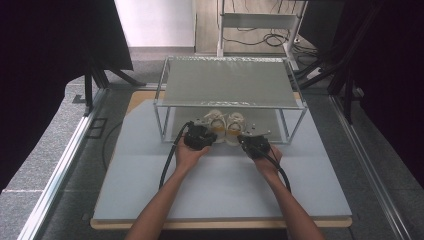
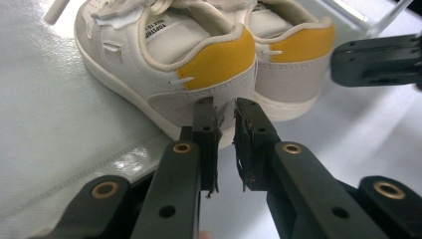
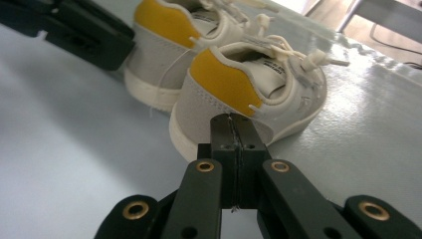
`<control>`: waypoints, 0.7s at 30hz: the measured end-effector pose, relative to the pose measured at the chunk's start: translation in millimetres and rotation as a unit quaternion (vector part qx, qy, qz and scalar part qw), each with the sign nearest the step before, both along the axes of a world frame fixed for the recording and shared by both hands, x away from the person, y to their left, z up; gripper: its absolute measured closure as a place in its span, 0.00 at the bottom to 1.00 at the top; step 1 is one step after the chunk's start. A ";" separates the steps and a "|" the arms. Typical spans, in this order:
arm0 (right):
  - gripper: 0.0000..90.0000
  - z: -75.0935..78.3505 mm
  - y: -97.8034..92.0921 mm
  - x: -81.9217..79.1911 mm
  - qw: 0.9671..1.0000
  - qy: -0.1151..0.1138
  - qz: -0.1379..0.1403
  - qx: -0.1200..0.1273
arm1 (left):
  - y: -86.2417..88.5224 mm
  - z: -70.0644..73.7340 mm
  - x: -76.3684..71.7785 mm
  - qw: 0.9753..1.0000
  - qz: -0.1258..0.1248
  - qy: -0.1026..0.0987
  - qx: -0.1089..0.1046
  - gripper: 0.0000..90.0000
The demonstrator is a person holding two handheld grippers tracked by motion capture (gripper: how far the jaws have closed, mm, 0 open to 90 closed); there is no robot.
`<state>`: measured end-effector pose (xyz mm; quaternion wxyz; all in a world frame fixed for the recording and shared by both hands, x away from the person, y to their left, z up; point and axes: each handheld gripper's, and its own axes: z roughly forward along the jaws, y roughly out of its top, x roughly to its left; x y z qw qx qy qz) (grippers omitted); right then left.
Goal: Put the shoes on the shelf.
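— Left gripper point(image 2: 226, 117): jaws parted by a narrow gap, pinching nothing, tips right at the heel of the left shoe point(image 2: 169, 55). Touching or just short, hard to tell.

— And the right gripper point(image 3: 232, 130)?

— Pressed flat together, empty, nose up against the heel of the right shoe point(image 3: 254, 84) (again touching or just beside).

— Lie of the pair?

— Side by side, heels toward the person, toes pointing away under the wire shelf point(image 1: 230, 82). Long axes running straight ahead of each set of jaws, so dead ahead and in line, not crosswise.

— Seen from above?

— Both shoes point(image 1: 225, 126) on the grey mat point(image 1: 150, 165) at the shelf's front edge, half beneath its lower deck. Left gripper point(image 1: 199, 135) behind one heel, right gripper point(image 1: 255, 142) behind the other, each equally near its own shoe.

— Likely next move?

— Probably a push forward along the shoes' length, deeper under the shelf; otherwise a wider spread first for a heel grip.
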<state>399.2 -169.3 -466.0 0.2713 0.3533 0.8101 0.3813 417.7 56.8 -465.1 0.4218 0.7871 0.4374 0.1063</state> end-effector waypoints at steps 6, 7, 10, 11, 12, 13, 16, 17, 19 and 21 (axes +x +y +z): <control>0.97 -4.0 -0.7 1.4 1.000 -0.013 -0.008 0.008 | 7.9 -1.2 -2.4 1.000 -0.008 0.000 0.005 0.79; 0.96 -4.7 -1.3 0.4 1.000 -0.021 -0.012 0.005 | 12.8 -1.0 -3.1 1.000 -0.008 0.002 -0.003 0.79; 0.96 -7.1 -7.2 0.6 0.999 -0.031 -0.028 0.004 | 24.5 -3.0 -2.7 1.000 0.019 -0.001 0.000 0.80; 0.96 -7.1 -7.2 0.6 0.999 -0.031 -0.028 0.004 | 24.5 -3.0 -2.7 1.000 0.019 -0.001 0.000 0.80; 0.96 -9.1 -10.9 6.0 0.999 -0.028 -0.041 0.009 | 30.0 -6.6 4.6 0.999 0.036 0.000 0.013 0.81; 0.96 -10.0 -12.2 9.3 0.999 -0.025 -0.047 0.012 | 29.4 -8.5 7.7 0.999 0.051 0.003 0.013 0.81; 0.97 -15.0 -11.0 18.6 0.998 -0.025 -0.059 0.006 | 20.0 -11.1 19.6 0.997 0.069 0.004 0.032 0.81; 0.97 -15.0 -11.0 18.6 0.998 -0.025 -0.059 0.006 | 20.0 -11.1 19.6 0.997 0.069 0.004 0.032 0.82; 0.97 -20.0 -7.5 30.3 0.997 -0.025 -0.073 -0.027 | 10.9 -10.8 33.2 0.995 0.072 -0.005 0.065 0.83; 0.98 -20.9 -7.0 37.2 0.996 -0.023 -0.082 -0.028 | 13.7 -11.9 45.3 0.994 0.065 -0.020 0.089 0.84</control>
